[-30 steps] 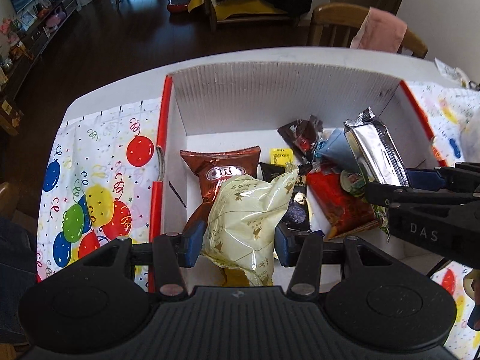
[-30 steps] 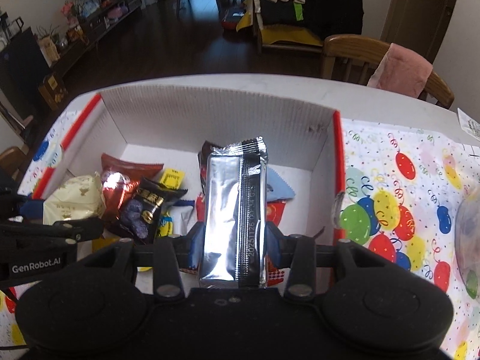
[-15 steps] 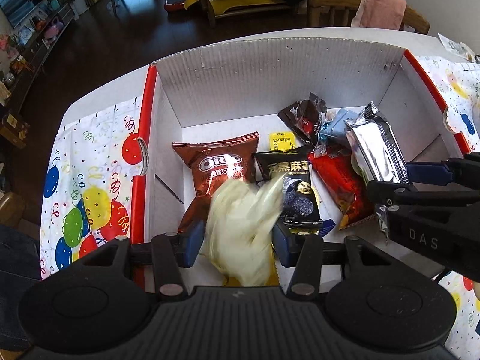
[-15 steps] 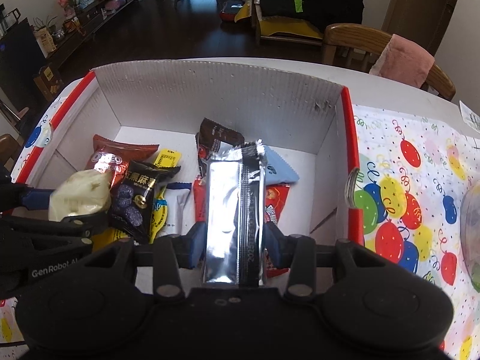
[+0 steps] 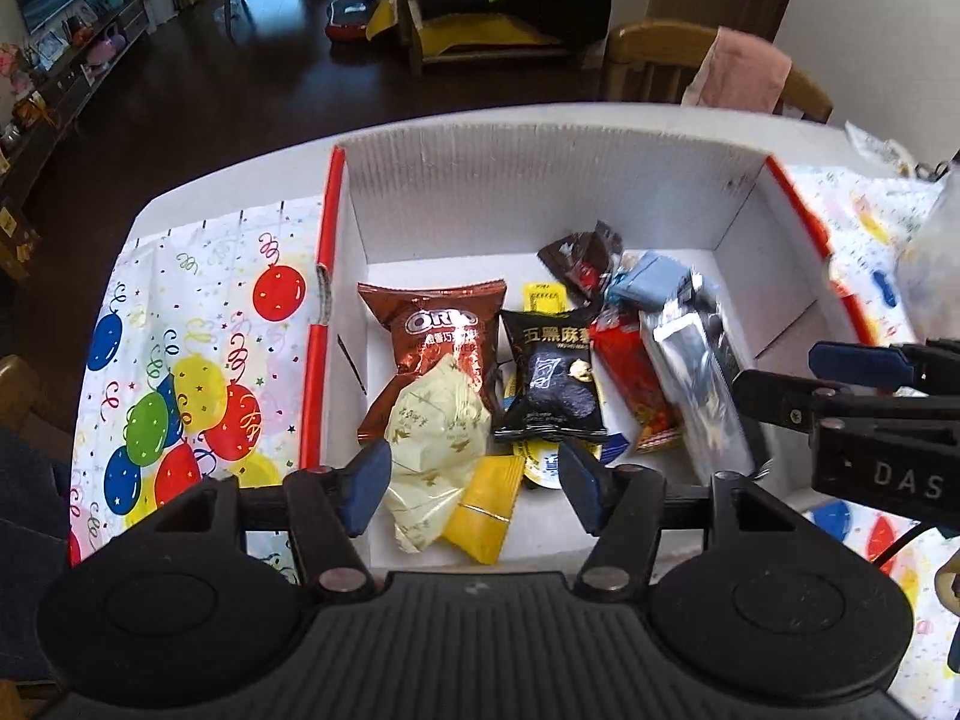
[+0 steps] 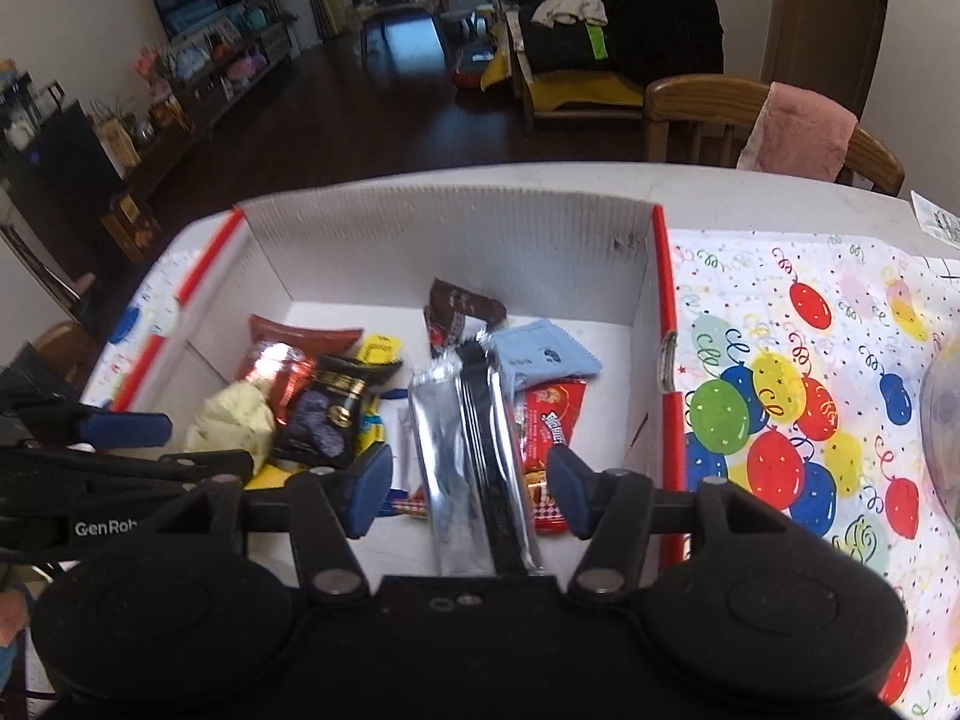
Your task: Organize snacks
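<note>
1. A white cardboard box with red-edged side walls fills the middle of the left wrist view. It sits on a white table covered by a balloon-print cloth.
2. The left gripper sits at the bottom centre of its frame, over the near edge of the box. Its jaws are opening, and the blue pads stand clear on both sides of a pale cream snack bag.
3. The cream bag lies on the box floor at lower centre, overlapping the bottom of a brown Oreo bag. A yellow packet lies just right of it.
4. Right of the Oreo bag lies a black snack bag, then a red packet. A light blue packet and a dark brown packet lie further up the frame.
5. In the right wrist view, the right gripper sits at bottom centre, its jaws opening. A long silver packet lies between the blue pads, with a gap showing on each side, so neither pad presses it.
6. The silver packet is motion-blurred in both views. It rests across the red packet, in the right part of the box.
7. A wooden chair draped with a pink cloth stands beyond the table at upper right.
</note>
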